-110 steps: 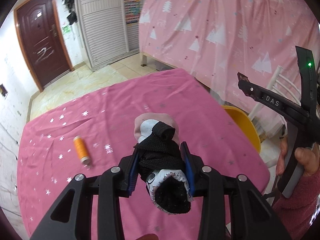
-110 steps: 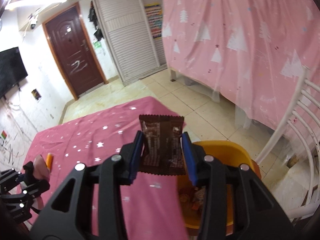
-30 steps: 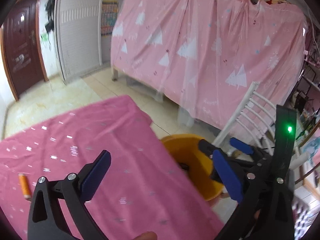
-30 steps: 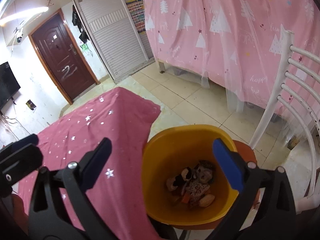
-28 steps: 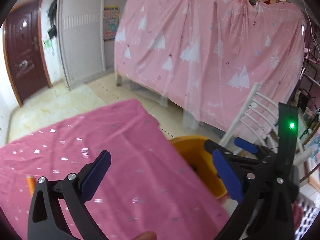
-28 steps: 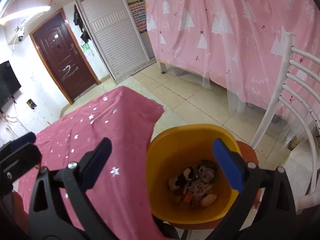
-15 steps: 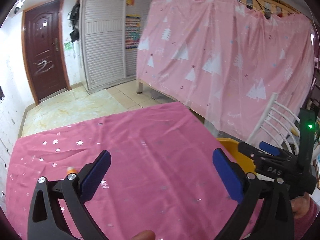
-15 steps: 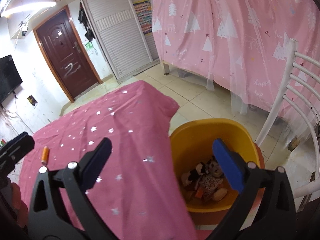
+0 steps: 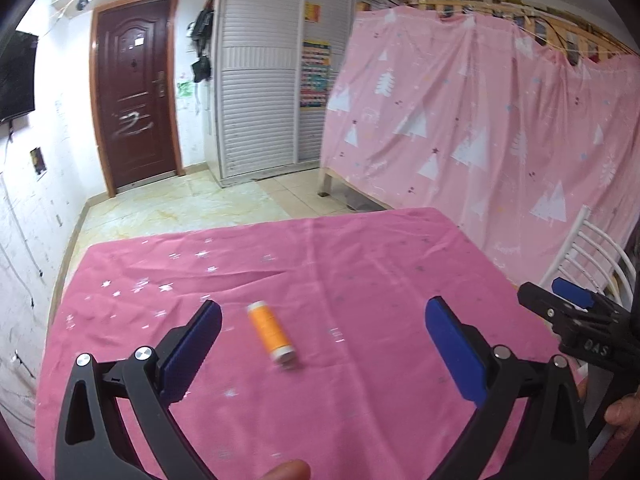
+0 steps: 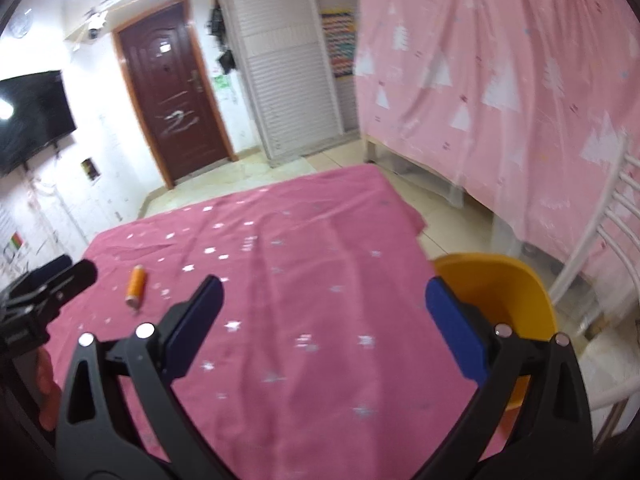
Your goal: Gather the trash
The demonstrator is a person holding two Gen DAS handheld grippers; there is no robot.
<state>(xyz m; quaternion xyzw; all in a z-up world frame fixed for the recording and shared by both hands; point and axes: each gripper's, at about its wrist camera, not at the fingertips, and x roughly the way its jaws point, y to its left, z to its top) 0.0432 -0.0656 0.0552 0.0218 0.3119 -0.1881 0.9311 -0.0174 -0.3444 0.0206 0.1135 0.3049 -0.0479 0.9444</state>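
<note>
Trash now lies binned; both tongs (image 9: 322,336) (image 10: 322,312), formerly gripping, gape wide, empty.

Left gripper (image 9: 323,338), right gripper (image 10: 323,312): black plastic frames, blue finger pads (image 9: 454,352), silver screws, white "DAS" lettering; bare fingertip skin.
</note>
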